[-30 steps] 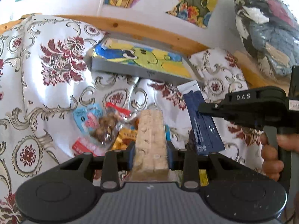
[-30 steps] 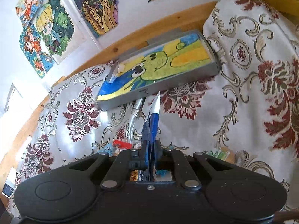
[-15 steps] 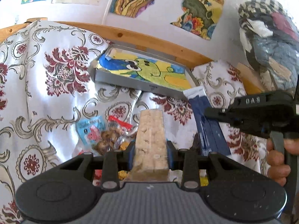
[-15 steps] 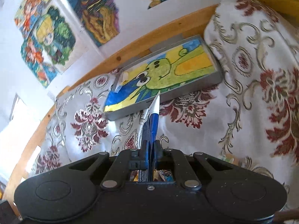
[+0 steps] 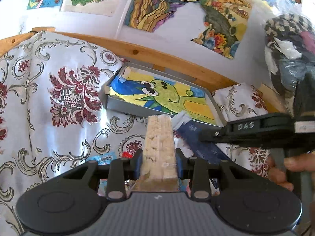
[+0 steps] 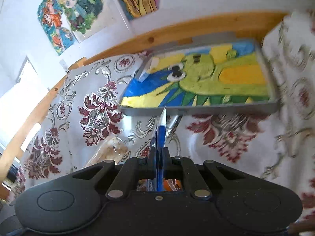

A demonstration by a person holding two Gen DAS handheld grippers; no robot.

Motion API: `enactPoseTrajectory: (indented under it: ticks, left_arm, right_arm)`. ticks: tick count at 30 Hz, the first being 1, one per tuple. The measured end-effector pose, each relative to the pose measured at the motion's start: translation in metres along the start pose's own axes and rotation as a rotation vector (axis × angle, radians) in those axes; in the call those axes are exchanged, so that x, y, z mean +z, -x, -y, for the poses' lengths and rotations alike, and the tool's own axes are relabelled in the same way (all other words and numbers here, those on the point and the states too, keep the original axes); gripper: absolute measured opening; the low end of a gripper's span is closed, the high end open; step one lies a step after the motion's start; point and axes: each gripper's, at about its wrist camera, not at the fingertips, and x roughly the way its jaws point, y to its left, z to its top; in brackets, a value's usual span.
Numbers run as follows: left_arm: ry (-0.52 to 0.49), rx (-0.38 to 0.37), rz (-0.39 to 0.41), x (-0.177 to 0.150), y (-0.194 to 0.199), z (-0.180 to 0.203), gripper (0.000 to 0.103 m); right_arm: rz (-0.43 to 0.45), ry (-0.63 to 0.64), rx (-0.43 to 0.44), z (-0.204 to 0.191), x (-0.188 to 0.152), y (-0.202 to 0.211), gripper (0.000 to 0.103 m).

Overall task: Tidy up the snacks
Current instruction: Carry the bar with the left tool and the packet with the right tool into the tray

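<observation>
Both grippers are loaded but nothing is in the tray (image 5: 118, 106) at the cloth's back edge yet: left gripper (image 5: 159, 157) pinches a puffed bar (image 5: 159, 137), right gripper (image 6: 158, 157) a blue packet (image 6: 160, 135), more snacks (image 5: 106, 157) lie loose below.

Each fisheye sits just behind its own gripper's fingers, looking forward and slightly down over the patterned cloth (image 5: 59, 102) toward the wall. The left view has the tray (image 5: 163, 98) ahead and the right gripper (image 5: 208, 137) on its right; the right view faces the tray (image 6: 196, 82) nearer. Both share tray, cloth and wall pictures (image 6: 78, 9).
</observation>
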Motion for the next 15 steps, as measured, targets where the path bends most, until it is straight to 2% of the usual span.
enactPoseTrajectory:
  ticks: [5, 7, 10, 12, 15]
  left_arm:
    - [0.009, 0.013, -0.025, -0.007, -0.017, -0.01, 0.036]
    - [0.022, 0.017, -0.04, -0.009, -0.024, -0.015, 0.036]
    - [0.045, 0.021, -0.055, -0.012, -0.031, -0.023, 0.036]
    - [0.055, 0.022, -0.059, -0.013, -0.034, -0.028, 0.036]
    - [0.067, 0.024, -0.06, -0.016, -0.035, -0.034, 0.036]
  right_arm:
    - [-0.014, 0.059, -0.031, 0.008, 0.0, -0.038, 0.004]
    - [-0.006, 0.092, -0.038, 0.008, 0.004, -0.049, 0.0]
    - [-0.007, 0.089, -0.034, 0.013, 0.01, -0.06, 0.0]
    - [-0.039, 0.109, -0.018, 0.014, 0.01, -0.066, 0.0]
    - [-0.131, 0.195, 0.006, 0.011, 0.001, -0.074, 0.026]
